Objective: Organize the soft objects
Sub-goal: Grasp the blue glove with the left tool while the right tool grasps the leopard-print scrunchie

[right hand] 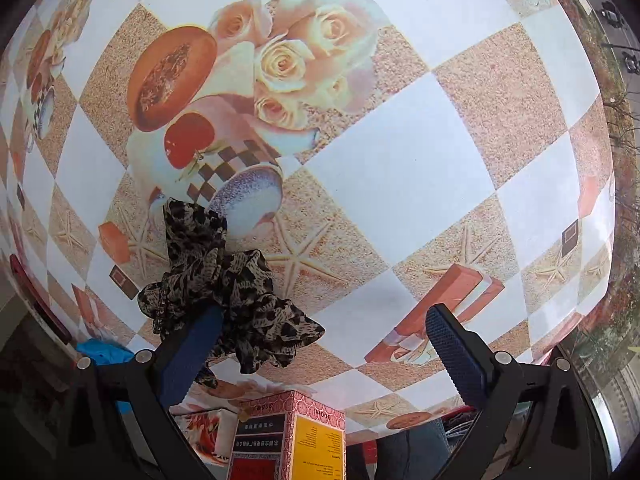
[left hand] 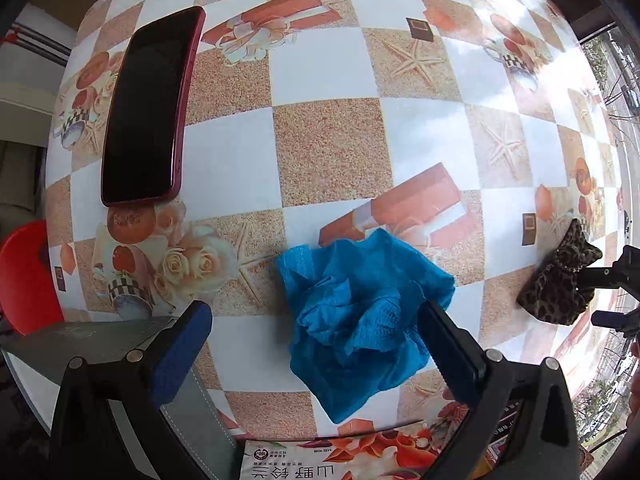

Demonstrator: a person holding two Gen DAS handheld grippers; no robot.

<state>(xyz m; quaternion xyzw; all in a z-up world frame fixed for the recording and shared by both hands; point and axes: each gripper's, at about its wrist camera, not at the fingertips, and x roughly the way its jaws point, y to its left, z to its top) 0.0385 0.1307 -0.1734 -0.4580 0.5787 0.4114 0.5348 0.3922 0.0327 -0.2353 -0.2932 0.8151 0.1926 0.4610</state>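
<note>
On the bench [left hand: 328,136] with its checked, rose-printed cloth, the left gripper [left hand: 316,344] stands with its jaws spread wide over the crumpled blue soft cloth [left hand: 360,324], which lies near the front edge between the two fingers. Well to its right the leopard-print fabric scrunchie [right hand: 224,288] lies bunched against the left finger of the right gripper [right hand: 324,344], whose jaws are likewise apart and hold nothing. A dark phone in a red case [left hand: 152,108] lies at the far left.
</note>
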